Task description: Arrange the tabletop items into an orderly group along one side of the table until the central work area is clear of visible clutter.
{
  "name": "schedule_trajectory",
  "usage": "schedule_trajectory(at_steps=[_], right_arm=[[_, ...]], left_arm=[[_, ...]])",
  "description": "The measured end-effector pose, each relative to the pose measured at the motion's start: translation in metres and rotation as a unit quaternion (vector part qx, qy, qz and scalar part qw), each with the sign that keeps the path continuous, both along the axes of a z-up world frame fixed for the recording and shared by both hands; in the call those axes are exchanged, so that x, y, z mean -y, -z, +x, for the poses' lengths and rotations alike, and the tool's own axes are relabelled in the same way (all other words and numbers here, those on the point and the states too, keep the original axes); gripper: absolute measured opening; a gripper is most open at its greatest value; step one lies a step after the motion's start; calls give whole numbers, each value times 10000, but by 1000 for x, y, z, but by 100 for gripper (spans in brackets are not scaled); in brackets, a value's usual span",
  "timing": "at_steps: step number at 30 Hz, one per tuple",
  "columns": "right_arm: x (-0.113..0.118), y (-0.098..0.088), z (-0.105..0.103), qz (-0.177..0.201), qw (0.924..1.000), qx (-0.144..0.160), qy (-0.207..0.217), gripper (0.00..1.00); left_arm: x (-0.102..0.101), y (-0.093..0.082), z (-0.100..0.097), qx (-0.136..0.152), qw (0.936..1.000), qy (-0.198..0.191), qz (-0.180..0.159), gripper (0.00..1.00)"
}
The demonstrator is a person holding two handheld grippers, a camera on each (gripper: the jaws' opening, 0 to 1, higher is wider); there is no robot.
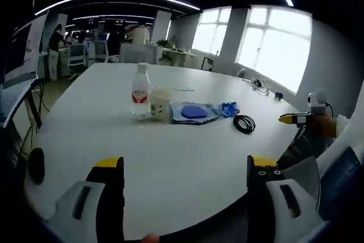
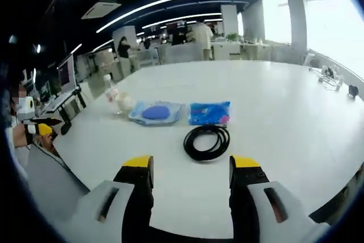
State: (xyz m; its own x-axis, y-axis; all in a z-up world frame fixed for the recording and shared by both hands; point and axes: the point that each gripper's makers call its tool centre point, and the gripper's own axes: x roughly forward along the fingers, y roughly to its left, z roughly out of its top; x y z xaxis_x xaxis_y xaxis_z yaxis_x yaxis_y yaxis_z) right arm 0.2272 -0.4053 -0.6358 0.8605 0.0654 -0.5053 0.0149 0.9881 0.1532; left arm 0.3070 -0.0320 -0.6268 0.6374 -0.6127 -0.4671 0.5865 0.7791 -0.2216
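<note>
Five items on smooth white tabletop [image 2: 284,135] — clear plastic bottle [image 1: 140,91], paper cup [image 1: 160,103], two blue crinkled pouches, coiled black cable [image 2: 206,141]. Left tool [image 1: 185,166], right tool [image 2: 190,169] — both wide, empty.

White table [image 1: 187,157] bears a bottle [image 1: 140,91], cup [image 1: 160,104], blue pouches [image 2: 156,112], perhaps, and coiled cable [image 2: 207,141].

In the right gripper view, the water bottle [image 2: 110,94] and the cup [image 2: 124,103] beside it were blurred and too small to tell apart cleanly. The bottle's label text [image 1: 139,95] was unreadable in the left gripper view. The blue packet [image 1: 228,108] there was partly hidden behind the clear bag [image 1: 193,112]. The counter [image 2: 318,135] ran out past the picture's edge.
</note>
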Motion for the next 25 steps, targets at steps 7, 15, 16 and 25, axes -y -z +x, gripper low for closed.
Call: schedule_trajectory(at_steps=[7,15,16,25], right_arm=[[1,9,5,299,9993,-149,139,51],[-1,14,14,415,9989,-186,153,50],[-2,15,14,433,9988,-188,161,50],[-14,22,25,557,9980,-296,42,48]], left_arm=[[5,4,21,-189,9998,-45,-3,90],[9,10,21,-329,9994,-75,-90,90],[9,11,20,-346,9993,-76,-89,89],[5,12,18,-427,9985,-255,-223,89]])
